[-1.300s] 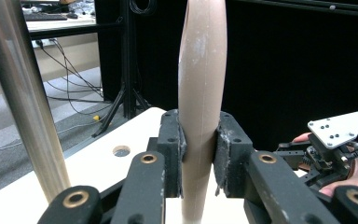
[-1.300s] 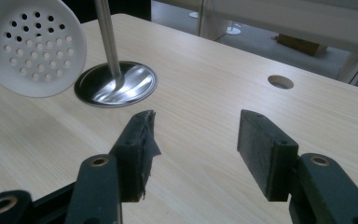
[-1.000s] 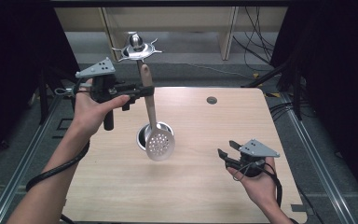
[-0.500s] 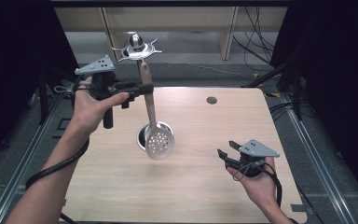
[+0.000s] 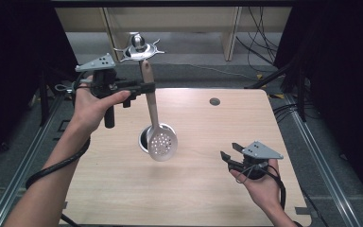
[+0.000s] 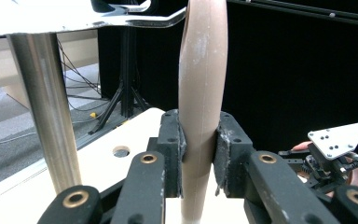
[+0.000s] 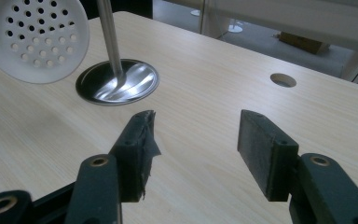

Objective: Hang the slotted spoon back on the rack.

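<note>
Table (image 5: 123, 189): light wood, grommet hole (image 5: 214, 101) at the far side, well clear of everything. Rack stand (image 5: 140, 47) sits mid-table: round steel base (image 7: 117, 87), upright pole (image 6: 44, 107), hooked crown on top.

Slotted spoon (image 5: 157, 127) hangs upright in the air, handle end up at the crown, perforated bowl (image 7: 32, 37) low, just above the base and in front of the pole. It isn't resting on the table.

Left gripper (image 5: 142, 87): jaws clamped on the spoon's beige handle (image 6: 200, 98) from both sides, pads (image 6: 173, 140) pressed flush. Grip sits in the upper part of the handle.

Right gripper (image 7: 193, 149): jaws spread wide, nothing between them, parked low over the near right part of the table, well apart from the spoon.

Step looks like hanging the spoon on a crown hook. Can't tell whether the handle end is already on a hook. Advice:
- keep the handle vertical so the bowl doesn't swing into the pole
- line the handle end up with one hook, lower slowly
- open the left jaws only once the hook carries the weight
- right hand ready to steady the base if the stand tips
</note>
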`<state>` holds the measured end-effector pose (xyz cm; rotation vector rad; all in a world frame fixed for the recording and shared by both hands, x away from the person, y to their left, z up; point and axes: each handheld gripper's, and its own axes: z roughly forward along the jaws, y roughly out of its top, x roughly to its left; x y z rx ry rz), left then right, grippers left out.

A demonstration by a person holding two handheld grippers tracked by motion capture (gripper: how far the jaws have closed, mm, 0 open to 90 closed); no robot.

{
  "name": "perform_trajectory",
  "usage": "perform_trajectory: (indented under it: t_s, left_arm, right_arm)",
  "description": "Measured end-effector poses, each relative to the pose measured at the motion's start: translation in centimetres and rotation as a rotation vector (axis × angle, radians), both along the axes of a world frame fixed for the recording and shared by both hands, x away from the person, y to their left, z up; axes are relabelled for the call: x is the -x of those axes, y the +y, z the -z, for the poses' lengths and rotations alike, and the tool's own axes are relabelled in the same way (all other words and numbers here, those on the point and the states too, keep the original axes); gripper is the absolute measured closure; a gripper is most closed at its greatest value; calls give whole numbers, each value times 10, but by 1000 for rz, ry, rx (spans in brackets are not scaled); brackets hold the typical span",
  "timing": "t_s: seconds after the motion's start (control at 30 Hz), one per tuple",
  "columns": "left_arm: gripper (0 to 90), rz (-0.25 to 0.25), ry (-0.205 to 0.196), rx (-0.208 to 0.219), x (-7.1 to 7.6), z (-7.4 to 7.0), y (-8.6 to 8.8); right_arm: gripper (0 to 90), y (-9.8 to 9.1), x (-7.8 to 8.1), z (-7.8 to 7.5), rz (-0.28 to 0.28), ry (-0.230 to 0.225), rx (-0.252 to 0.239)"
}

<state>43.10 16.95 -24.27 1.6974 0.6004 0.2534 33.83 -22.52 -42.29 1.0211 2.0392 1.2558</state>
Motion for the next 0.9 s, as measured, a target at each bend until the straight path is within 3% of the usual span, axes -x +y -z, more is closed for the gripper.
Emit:
perform_trajectory:
  t_s: [0.9]
  left_arm:
    - [735,-8,40,17,-11,2,4]
  right_arm:
    - [466,1,-1,2,7,-14,-9]
